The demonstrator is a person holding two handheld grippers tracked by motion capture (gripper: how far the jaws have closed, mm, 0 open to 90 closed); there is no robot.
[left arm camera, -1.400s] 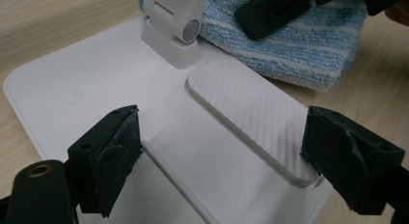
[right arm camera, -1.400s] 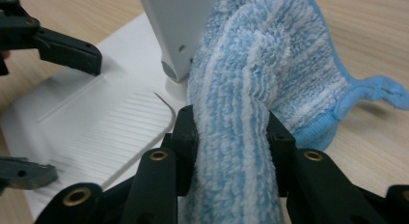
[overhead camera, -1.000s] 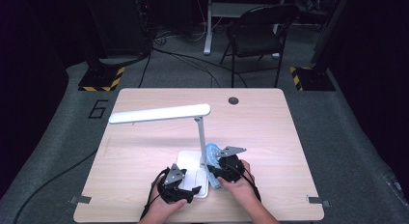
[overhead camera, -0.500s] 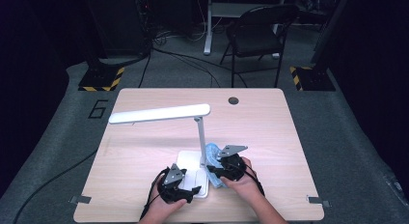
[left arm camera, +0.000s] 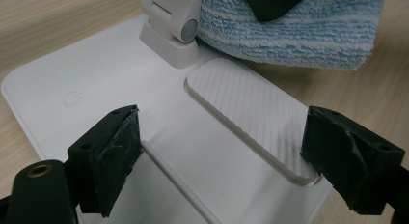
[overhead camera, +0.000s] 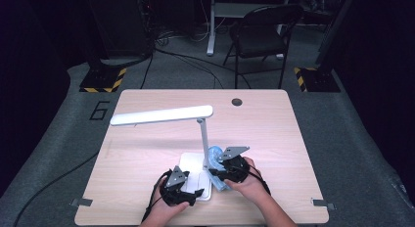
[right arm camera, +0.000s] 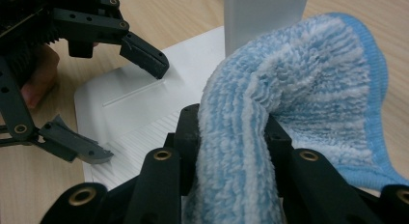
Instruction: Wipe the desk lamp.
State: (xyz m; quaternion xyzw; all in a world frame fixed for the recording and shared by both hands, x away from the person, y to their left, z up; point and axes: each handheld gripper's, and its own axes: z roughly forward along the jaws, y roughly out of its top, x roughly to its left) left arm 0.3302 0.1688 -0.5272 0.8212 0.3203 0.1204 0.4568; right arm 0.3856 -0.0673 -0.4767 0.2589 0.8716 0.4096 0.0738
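A white desk lamp stands on the wooden table (overhead camera: 147, 153), its long head (overhead camera: 161, 115) reaching left from a thin post (overhead camera: 203, 139) above a flat base (overhead camera: 192, 164). My right gripper (overhead camera: 219, 172) is shut on a folded blue cloth (right arm camera: 299, 79), which lies against the foot of the post (right arm camera: 265, 16) on its right side. My left gripper (left arm camera: 224, 137) is open, its jaws spread over the front of the base (left arm camera: 96, 84) around a ribbed panel (left arm camera: 251, 108). The right gripper view shows the left gripper (right arm camera: 132, 113) over the base.
A dark folding chair (overhead camera: 262, 36) stands beyond the table's far edge. A round cable hole (overhead camera: 237, 102) sits near that edge. Striped yellow-black stand feet (overhead camera: 103, 80) and cables lie on the grey floor. The person's hands are at the table's front edge.
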